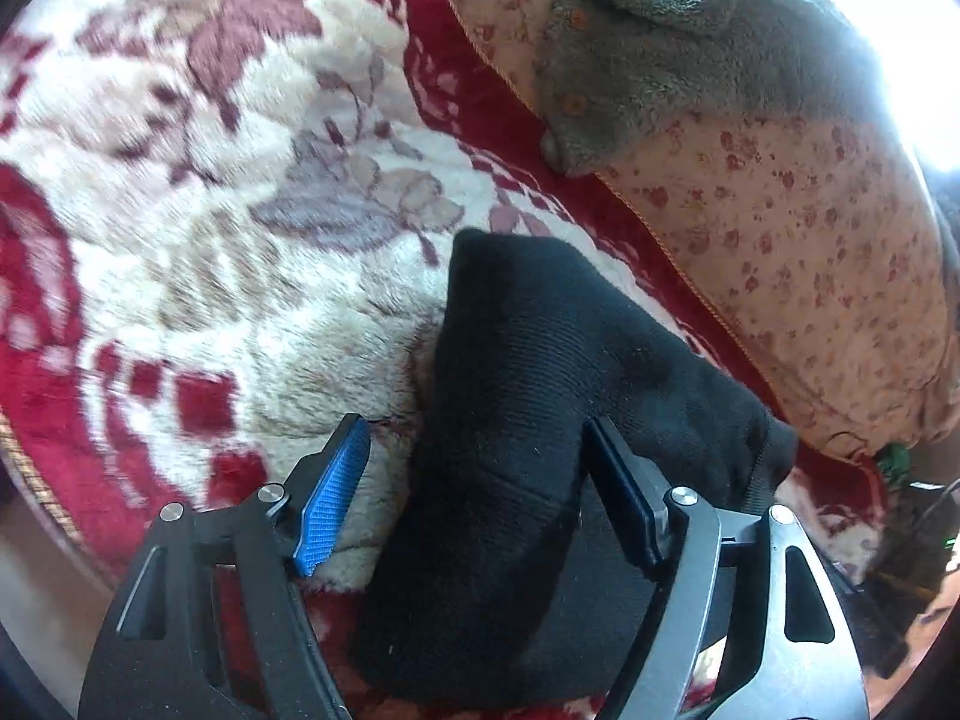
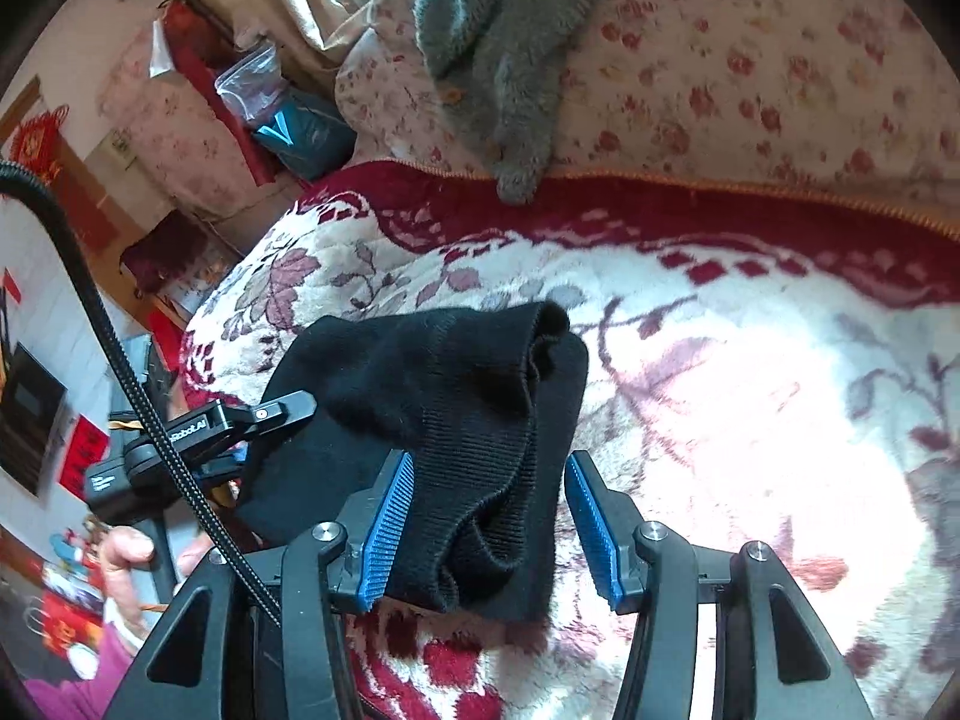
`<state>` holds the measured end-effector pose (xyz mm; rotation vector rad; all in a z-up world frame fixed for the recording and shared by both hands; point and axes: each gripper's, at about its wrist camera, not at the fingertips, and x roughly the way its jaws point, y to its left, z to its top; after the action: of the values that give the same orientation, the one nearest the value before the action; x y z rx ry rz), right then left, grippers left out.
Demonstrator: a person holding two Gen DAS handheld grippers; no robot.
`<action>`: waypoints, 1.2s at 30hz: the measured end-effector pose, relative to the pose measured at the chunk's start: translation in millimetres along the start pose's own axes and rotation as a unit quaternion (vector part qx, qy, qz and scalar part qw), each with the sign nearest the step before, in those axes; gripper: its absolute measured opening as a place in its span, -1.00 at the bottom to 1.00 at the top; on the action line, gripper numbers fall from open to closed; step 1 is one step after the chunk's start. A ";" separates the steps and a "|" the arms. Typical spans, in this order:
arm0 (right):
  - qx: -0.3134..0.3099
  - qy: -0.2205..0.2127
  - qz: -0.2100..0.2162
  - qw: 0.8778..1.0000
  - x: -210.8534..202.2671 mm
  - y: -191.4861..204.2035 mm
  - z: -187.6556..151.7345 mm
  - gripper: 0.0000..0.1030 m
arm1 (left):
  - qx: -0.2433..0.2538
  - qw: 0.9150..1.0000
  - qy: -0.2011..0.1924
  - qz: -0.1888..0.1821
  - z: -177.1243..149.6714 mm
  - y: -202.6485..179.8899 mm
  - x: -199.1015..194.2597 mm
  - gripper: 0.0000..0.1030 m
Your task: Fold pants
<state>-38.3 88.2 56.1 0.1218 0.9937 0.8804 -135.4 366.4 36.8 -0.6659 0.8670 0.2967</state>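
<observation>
**Now: black pants lying between both pairs of open fingers**

Clearly, the black pants (image 1: 528,450) are lying bunched on the red-and-cream floral blanket (image 1: 210,210) that is covering the bed, near the blanket's red border on the far side.

In the left wrist view, the left gripper (image 1: 474,480) is standing with its fingers spread wide apart. The folded bulk of the pants is running up through the gap between them. The right-hand finger is pressing against, or sitting just beside, the dark cloth, while the blue-padded finger (image 1: 333,498) is lying apart from the pants, over the blanket's cream pile. Nothing is being pinched.

In the right wrist view, the right gripper (image 2: 489,516) is also standing open, its two blue ribbed pads well separated. The ribbed end of the pants (image 2: 444,420) is hanging down into the gap, touching the left pad (image 2: 390,528) and staying clear of the right pad (image 2: 591,528). From this view the left gripper (image 2: 240,420) is showing at the far side of the pants, at the cloth's edge.

Beyond the blanket's red border, a floral pillow (image 1: 810,252) is lying with a grey fleece garment (image 1: 672,60) draped over it.
</observation>
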 end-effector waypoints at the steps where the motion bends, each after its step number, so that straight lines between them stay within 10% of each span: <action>1: -0.006 -0.004 -0.004 1.000 -3.2 2.1 0.8 -0.02 | 0.005 1.000 -0.008 0.011 -1.1 -2.8 -4.5 0.44; 36: -0.093 -0.031 -0.005 0.995 -40.1 54.8 -9.4 -0.01 | 0.119 0.971 -0.150 0.146 -64.2 -95.0 -82.2 0.44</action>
<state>-87.5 93.8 103.5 -0.0133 0.8496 0.9500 -178.3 254.3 110.9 -0.2590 0.6936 0.5345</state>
